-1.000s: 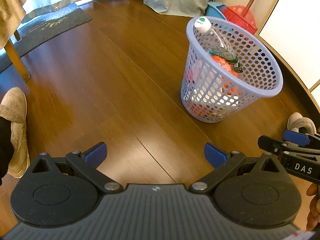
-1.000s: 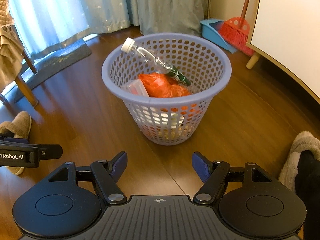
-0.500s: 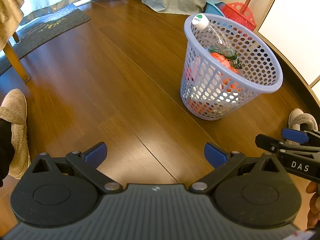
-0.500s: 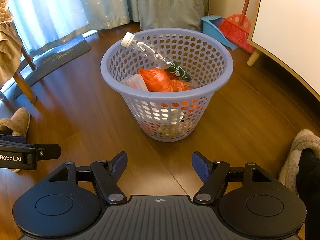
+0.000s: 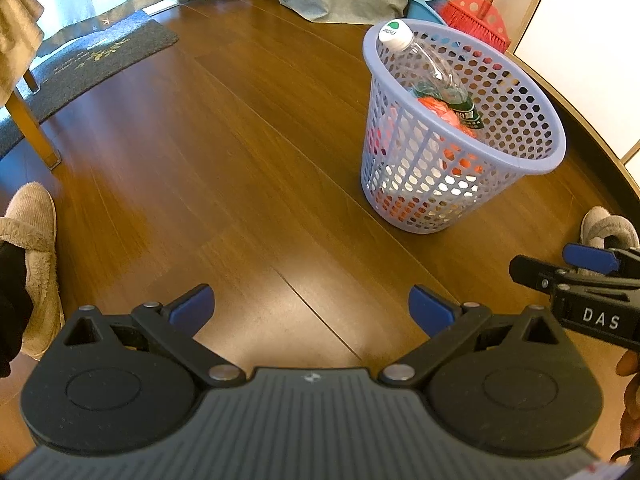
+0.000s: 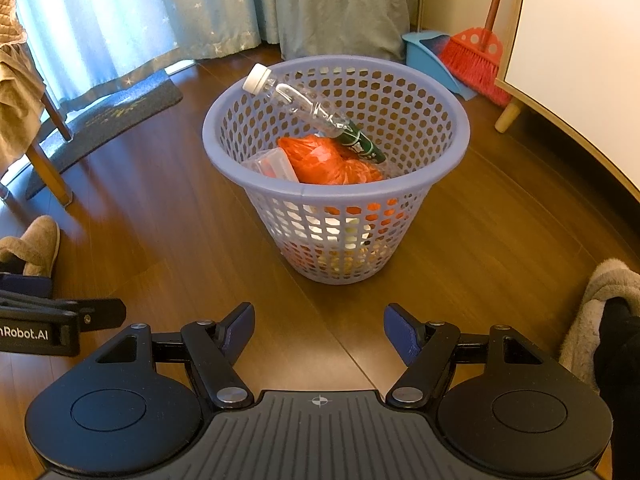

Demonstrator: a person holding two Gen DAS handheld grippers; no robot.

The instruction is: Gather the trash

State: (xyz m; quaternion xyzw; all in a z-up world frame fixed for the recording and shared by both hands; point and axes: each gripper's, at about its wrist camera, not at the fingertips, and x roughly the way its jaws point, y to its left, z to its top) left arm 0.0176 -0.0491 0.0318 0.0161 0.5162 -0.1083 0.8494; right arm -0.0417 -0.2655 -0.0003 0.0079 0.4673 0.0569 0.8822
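both tools up off the floor now. my left gripper (image 5: 310, 306) has its blue pads spread wide with nothing between them, and my right gripper (image 6: 319, 326) is the same, spread apart and empty, pointing straight at the lavender perforated plastic waste basket (image 6: 424, 184).

the trash sits inside it: a clear plastic bottle with a white cap (image 6: 304, 106) lying slanted, cap poking above the rim, base down against a crumpled orange plastic bag (image 6: 324, 162), and beside that a small clear plastic box (image 6: 276, 164). the brown wooden plank floor (image 5: 208, 152) around the basket shows no loose litter that i can see, so collecting looks close to finished.

the risk from here, i'd say, is that bottle. it's propped high and leaning on the rim, so a nudge to the light basket could tip it out. my fuzzy beige slipper (image 6: 36, 244) and the other grey one (image 6: 600, 312) stand near, so a careless step could knock the basket too.
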